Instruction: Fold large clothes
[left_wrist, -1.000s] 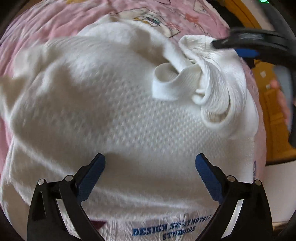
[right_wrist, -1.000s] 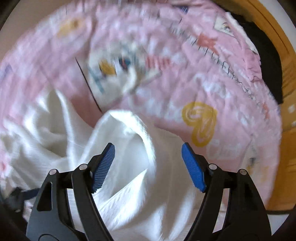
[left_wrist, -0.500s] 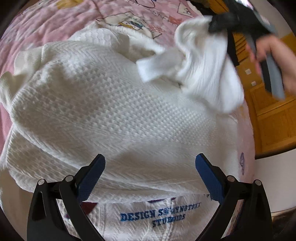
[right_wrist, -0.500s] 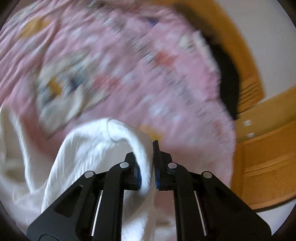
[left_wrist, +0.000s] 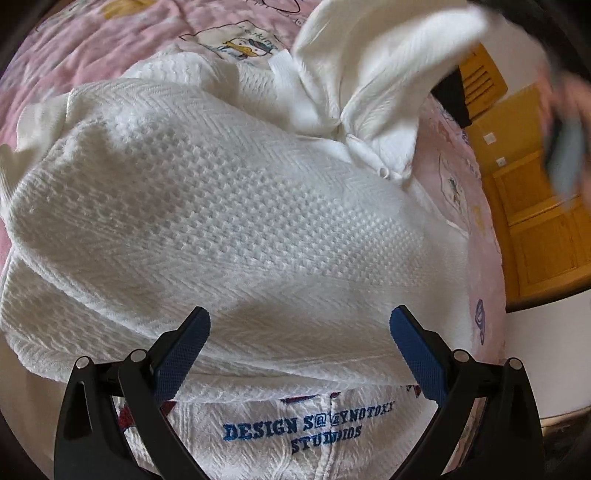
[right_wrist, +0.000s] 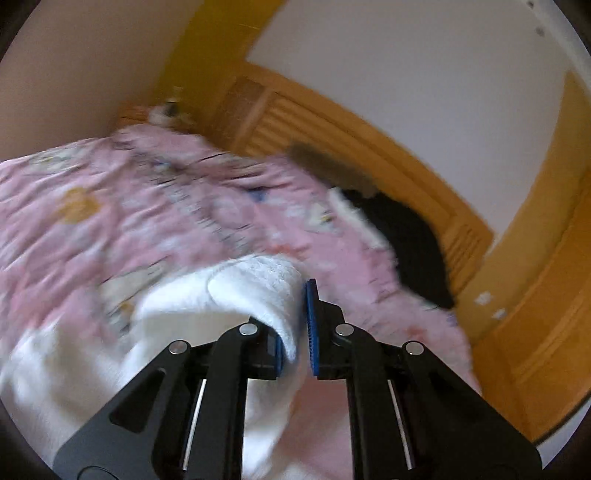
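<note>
A large white knitted sweater (left_wrist: 229, 206) with blue lettering lies bunched on a pink bedspread (left_wrist: 92, 48). My left gripper (left_wrist: 299, 339) hovers open just above its near part, nothing between the blue pads. One sleeve (left_wrist: 384, 62) is lifted high at the upper right of the left wrist view. In the right wrist view that sleeve (right_wrist: 255, 288) hangs from my right gripper (right_wrist: 295, 332), whose blue pads are shut on a fold of it. A blurred hand (left_wrist: 565, 122) holding that gripper shows at the right edge.
The pink bedspread (right_wrist: 110, 214) with cartoon prints covers the bed. A wooden headboard (right_wrist: 303, 122) stands behind it, with a dark garment (right_wrist: 406, 236) lying near it. Orange wooden cabinets (left_wrist: 535, 206) stand to the right beyond the bed's edge.
My right gripper closed on the sleeve and lifted it up off the sweater, tilting toward level. The left gripper has stayed open over the sweater.
</note>
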